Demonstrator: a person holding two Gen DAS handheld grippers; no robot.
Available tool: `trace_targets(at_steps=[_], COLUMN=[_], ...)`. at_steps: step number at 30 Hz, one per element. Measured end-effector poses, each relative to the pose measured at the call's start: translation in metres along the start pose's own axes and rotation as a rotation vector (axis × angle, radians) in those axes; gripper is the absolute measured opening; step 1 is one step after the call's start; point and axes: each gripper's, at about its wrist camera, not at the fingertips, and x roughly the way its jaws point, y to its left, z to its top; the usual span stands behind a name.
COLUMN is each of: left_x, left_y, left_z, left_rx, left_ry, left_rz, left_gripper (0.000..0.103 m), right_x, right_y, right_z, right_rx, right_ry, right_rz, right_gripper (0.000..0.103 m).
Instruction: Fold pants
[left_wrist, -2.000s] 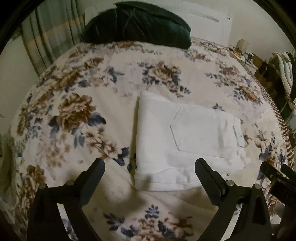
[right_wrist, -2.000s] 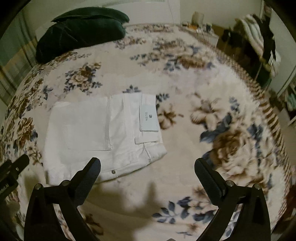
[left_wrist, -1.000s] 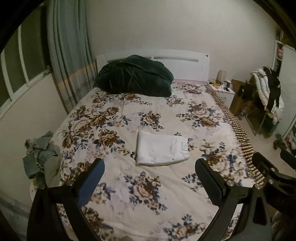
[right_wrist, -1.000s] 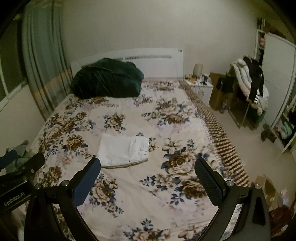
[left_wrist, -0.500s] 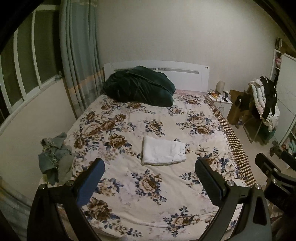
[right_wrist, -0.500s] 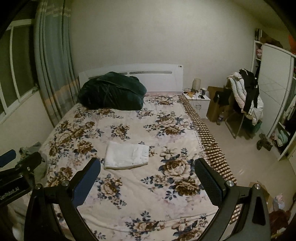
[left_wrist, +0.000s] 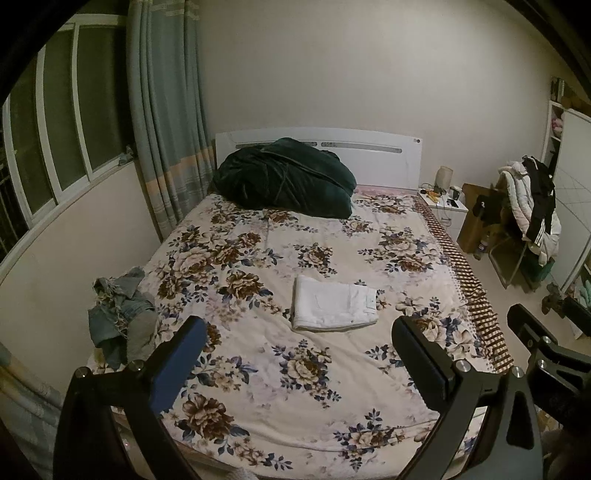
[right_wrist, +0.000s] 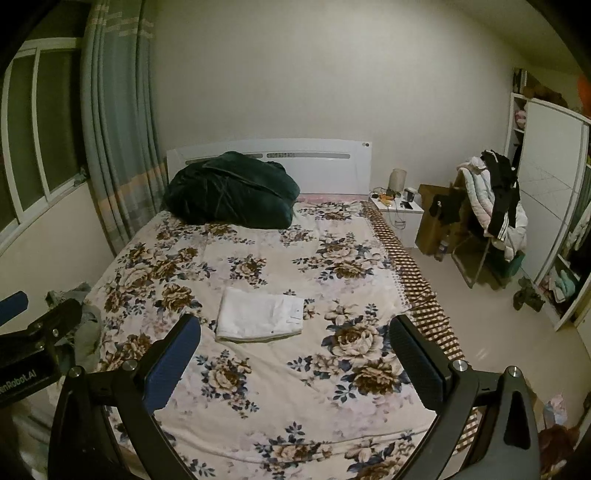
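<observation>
Left wrist view: pants (left_wrist: 334, 308), folded flat mid-bed (left_wrist: 406, 398), apparently finished. Left gripper (left_wrist: 295, 358) and right gripper (right_wrist: 293, 354) both wide, empty, well clear, task likely complete.

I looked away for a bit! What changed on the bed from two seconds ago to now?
Both claws, left and right, pulled back and up from the pants, so the whole bed now shows. Nothing was grabbed or let go. The pants stayed folded in the same spot, and both claws stayed open and empty.
</observation>
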Motion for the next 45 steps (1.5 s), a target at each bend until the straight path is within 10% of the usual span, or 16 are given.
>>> trace_targets(at_steps=[45], left_x=[-0.009], left_y=[-0.002], left_z=[-0.004], left_rx=[-0.003], left_ry=[0.012], left_rz=[-0.002], left_gripper=[0.103], right_x=[-0.006], right_y=[0.006], right_z=[0.002], right_rx=[0.002], right_ry=[-0.001], right_rz=[0.029], right_gripper=[0.103])
